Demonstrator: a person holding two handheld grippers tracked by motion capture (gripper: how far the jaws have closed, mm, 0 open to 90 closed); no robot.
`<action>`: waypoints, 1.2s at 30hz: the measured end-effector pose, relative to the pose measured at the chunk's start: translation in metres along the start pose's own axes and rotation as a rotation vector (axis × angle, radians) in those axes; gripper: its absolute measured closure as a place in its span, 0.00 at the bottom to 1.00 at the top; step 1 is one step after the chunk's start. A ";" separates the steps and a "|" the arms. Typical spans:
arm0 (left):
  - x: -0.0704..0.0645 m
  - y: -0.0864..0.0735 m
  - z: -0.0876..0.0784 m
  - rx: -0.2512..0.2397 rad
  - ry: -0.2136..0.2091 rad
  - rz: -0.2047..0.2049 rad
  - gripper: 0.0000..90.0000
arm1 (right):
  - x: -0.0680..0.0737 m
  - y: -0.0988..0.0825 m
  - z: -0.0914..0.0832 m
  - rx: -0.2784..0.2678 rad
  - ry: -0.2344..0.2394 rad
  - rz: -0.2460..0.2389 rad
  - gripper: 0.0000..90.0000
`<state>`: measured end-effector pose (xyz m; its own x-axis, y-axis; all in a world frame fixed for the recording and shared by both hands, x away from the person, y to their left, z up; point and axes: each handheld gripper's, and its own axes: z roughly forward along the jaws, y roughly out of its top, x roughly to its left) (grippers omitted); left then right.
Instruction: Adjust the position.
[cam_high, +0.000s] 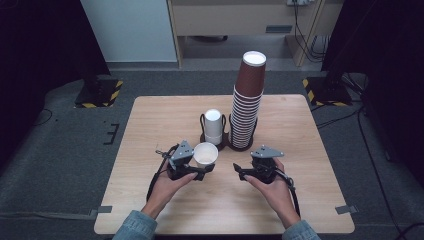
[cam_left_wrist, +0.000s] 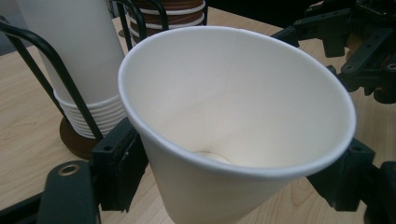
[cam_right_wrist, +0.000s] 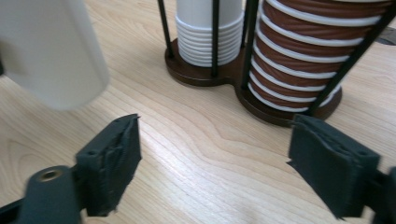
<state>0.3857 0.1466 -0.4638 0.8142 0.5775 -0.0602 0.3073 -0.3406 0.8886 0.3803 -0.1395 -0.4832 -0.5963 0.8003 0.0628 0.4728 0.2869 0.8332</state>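
A plain white paper cup (cam_high: 205, 154) sits in the left tool (cam_high: 200, 172), which is black with a grey plate. The right tool (cam_high: 243, 172) is black too. The counter (cam_high: 300, 145) is pale wood grain. The tall cup stack (cam_high: 247, 107) is brown with white rims; the short stack (cam_high: 213, 126) is white, in a black wire holder (cam_high: 227, 142) on a dark brown base.

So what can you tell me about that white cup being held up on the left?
The white paper cup is plain inside and out, with a rolled rim, a side seam and an empty bottom. It is tilted, mouth towards the camera on the left claw, whose two black jaws press its sides below the rim. It is held off the wooden table, just in front of the short white cup stack in the black wire holder. Nothing else touches it.
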 end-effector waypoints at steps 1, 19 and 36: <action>0.000 0.000 -0.001 0.000 0.001 0.000 0.23 | -0.002 -0.001 0.000 -0.001 -0.004 0.003 0.16; 0.012 -0.010 -0.022 -0.002 0.052 -0.020 0.22 | -0.029 -0.019 -0.003 0.031 -0.053 0.028 0.09; 0.029 -0.024 -0.048 0.004 0.122 -0.069 0.22 | -0.038 -0.024 -0.005 0.044 -0.105 0.044 0.10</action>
<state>0.3783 0.2075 -0.4652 0.7251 0.6856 -0.0647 0.3623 -0.3000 0.8825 0.3886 -0.1792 -0.5031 -0.5048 0.8624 0.0390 0.5260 0.2715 0.8060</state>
